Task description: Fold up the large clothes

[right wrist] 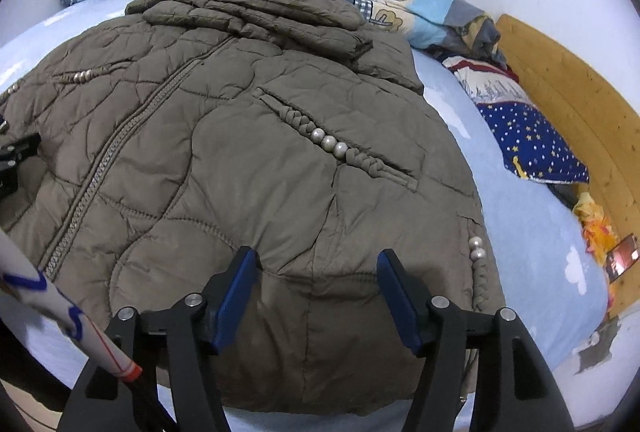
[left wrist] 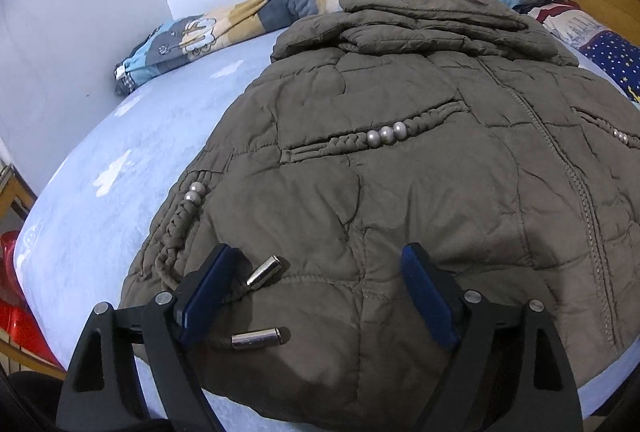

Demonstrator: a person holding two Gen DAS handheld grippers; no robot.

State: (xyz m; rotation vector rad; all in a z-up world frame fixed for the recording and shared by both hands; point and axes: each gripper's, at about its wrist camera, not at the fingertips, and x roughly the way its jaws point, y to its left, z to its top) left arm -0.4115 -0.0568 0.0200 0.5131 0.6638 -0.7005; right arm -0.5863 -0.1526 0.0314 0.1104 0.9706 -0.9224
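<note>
Olive-brown quilted padded jacket lies spread front-up on the pale blue bed sheet, zip closed, sleeves folded across its top, with the striped patterned blanket bunched along the white wall beyond. Left gripper hovers with jaws wide apart over the hem, nothing pinched, two silver metal cord ends lying between its fingers, and only this view catches the red plastic object beside the bed. Right gripper also stands open and empty above the hem, its view alone showing the starry dark-blue pillow, the wooden headboard and a white rod with blue markings crossing the lower left; no writing is legible.
</note>
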